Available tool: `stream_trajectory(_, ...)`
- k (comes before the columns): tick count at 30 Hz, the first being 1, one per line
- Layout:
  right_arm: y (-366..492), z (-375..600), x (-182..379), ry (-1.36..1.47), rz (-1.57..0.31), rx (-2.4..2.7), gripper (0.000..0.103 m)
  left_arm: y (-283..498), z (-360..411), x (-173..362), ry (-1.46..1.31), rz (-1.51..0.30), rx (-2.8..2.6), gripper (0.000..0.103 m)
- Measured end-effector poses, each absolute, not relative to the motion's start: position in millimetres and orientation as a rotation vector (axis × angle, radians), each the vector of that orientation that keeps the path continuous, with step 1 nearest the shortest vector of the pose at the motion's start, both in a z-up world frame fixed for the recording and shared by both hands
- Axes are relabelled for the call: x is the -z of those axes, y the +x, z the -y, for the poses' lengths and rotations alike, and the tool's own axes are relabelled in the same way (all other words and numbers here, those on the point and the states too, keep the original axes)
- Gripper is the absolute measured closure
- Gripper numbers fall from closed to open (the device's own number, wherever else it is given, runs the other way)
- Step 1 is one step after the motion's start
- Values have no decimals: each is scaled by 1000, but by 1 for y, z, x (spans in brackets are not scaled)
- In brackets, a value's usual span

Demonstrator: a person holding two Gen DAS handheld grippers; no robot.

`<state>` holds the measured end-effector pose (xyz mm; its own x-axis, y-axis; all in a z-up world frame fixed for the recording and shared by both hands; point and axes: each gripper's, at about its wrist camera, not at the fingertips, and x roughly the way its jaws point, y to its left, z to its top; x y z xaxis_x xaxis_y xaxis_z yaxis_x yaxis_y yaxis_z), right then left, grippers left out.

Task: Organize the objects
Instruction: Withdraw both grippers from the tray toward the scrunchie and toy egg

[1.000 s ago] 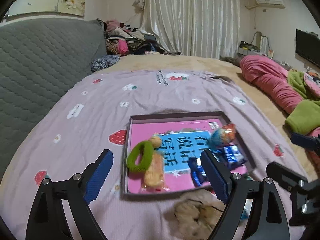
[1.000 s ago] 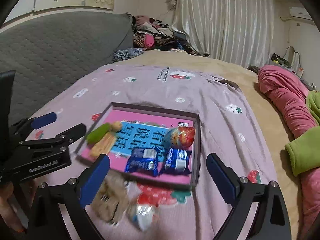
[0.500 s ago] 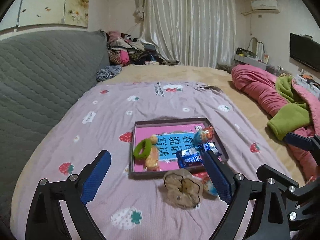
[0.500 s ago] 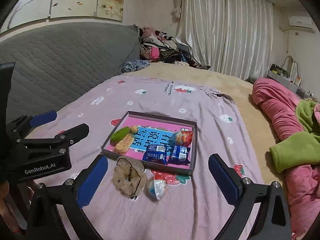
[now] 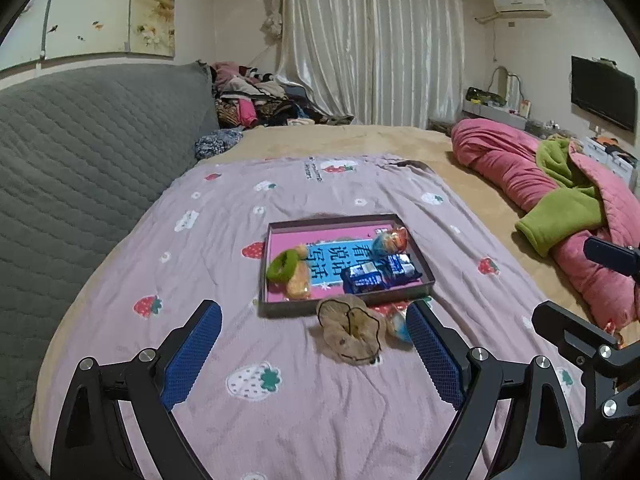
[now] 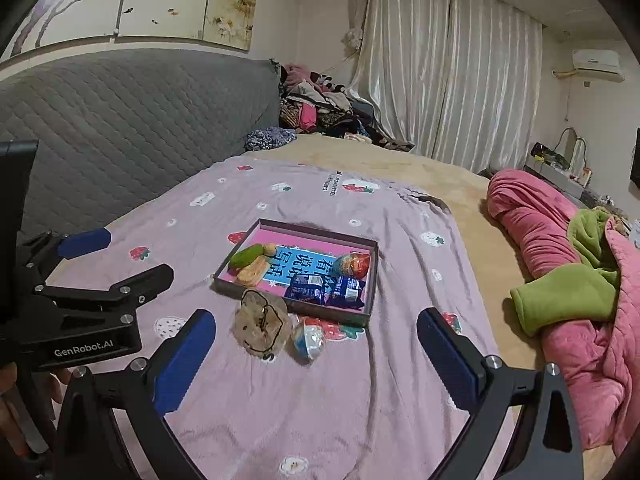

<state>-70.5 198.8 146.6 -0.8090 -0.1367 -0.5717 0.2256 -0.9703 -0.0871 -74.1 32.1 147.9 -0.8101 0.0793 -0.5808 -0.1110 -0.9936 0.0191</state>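
Lay on the lilac strawberry-print bedspread (image 5: 168, 272) of the bed: a shallow dark tray (image 5: 425, 276) with a pink printed bottom. Held a green hair tie (image 5: 282, 266) and a yellow snack packet (image 5: 298, 284) at its left end, a round orange-and-blue wrapped sweet (image 5: 390, 240) at the far right corner, and two dark blue packets (image 5: 378, 274) side by side at the near right. Sat outside, just in front of the tray's near wall: a beige scrunchie (image 6: 262, 324), and close at its right a small clear capsule ball (image 6: 307, 340).

Hung above the bedspread, near side of both loose things and apart from them: left gripper (image 5: 314, 354), jaws spread wide, nothing between the blue pads. Same for the right gripper (image 6: 316, 358): jaws had just been opening, stood wide, empty.

Further out, a grey quilted headboard (image 5: 80, 152) on the left and a pink and green quilt (image 6: 568, 264) bundled on the right.
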Motion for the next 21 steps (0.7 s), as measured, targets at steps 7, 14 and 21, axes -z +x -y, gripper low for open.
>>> stream_trajectory(7,-61,-203,-128,917,-239,2798,1,-66,-34,-131,-972,-64,-2867,9)
stream_trajectory(14,-65,-207,-104,978,-231,2782,1,-74,-39,-107,-1040,-78,-2831,9)
stream_trajectory(21,-75,-205,-81,1028,-258,2761,1,-88,-45,-83,-1092,-84,-2802,9)
